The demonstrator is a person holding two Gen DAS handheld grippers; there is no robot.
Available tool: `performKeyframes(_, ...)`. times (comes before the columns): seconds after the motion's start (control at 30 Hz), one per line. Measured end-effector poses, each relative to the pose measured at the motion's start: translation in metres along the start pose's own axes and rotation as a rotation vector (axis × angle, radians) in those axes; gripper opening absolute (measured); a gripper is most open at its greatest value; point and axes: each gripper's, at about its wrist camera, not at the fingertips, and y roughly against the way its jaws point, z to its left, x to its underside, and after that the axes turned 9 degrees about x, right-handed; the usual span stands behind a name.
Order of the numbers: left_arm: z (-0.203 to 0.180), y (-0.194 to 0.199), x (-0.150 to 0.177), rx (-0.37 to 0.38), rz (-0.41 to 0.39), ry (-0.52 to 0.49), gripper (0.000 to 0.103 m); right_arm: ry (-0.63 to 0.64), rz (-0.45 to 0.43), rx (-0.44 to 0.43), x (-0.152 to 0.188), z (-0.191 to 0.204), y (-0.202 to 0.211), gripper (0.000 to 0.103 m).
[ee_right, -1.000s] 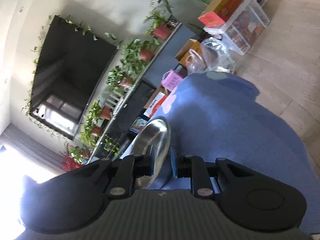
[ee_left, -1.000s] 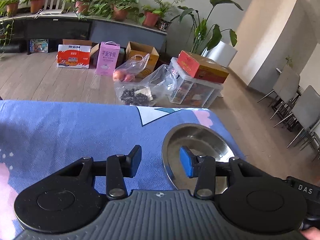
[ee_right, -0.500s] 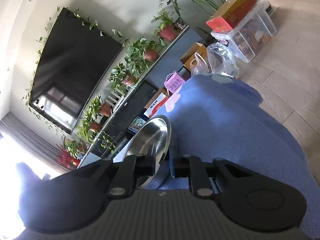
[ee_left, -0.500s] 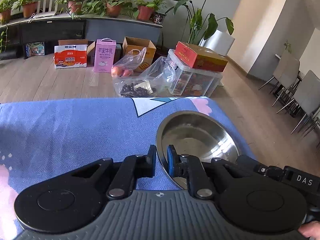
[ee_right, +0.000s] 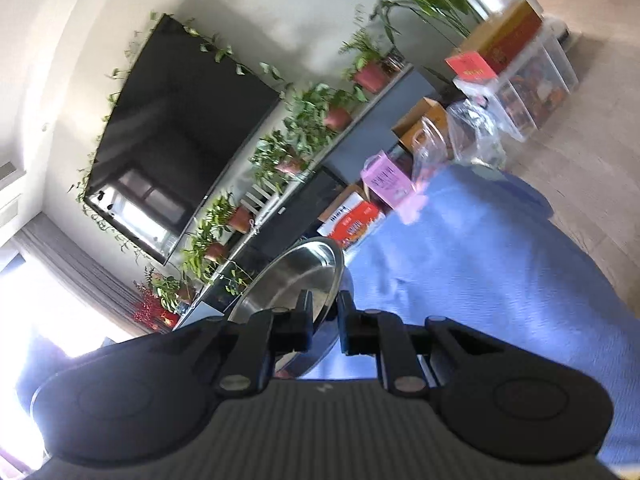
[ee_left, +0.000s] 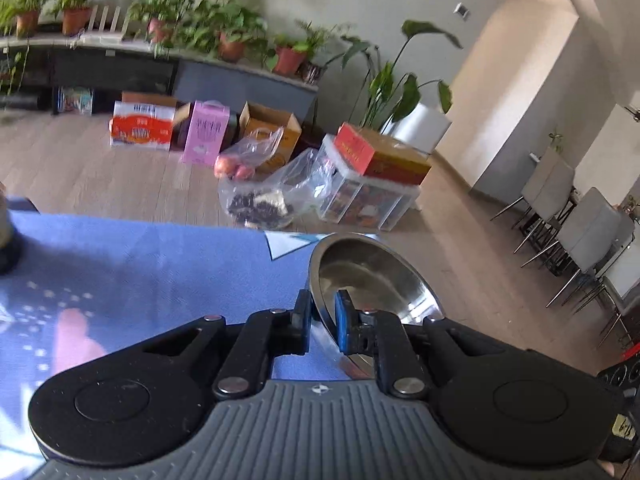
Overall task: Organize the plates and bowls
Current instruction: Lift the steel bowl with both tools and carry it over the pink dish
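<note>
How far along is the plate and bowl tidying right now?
Done: nothing stacked or put away shows in either view. In hand: the left gripper is clamped on the rim of one steel plate, and the right gripper on another steel plate, above the blue cloth. Left: setting both down together; no bowl is visible.

The right tool (ee_right: 323,322) pinches a steel plate's (ee_right: 294,276) rim above the blue cloth (ee_right: 480,280)

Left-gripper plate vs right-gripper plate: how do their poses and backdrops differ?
The left gripper grips its steel plate tilted, inside showing, over the floor. The right gripper holds its steel plate closer to edge-on, against the plant shelf. Both are shiny, clamped at the rim above the blue cloth.
</note>
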Motion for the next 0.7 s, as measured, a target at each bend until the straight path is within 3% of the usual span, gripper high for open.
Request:
performKeyframes(0.37,-0.013,0.098,0.015,0.076,-0.082,-0.006,0.011,0.094,-0.064,-0.054,0.027,0.048,0.055,0.039)
performKeyframes(0.57,-0.018,0.126,0.045,0.111,-0.143,-0.027,0.011,0.115,-0.071,-0.061,0.041,0.05,0.067,0.039)
performKeyframes(0.7,-0.008,0.141,0.072,0.165,-0.21,0.018,0.011,0.124,-0.063,-0.052,0.054,0.048,0.07,0.039)
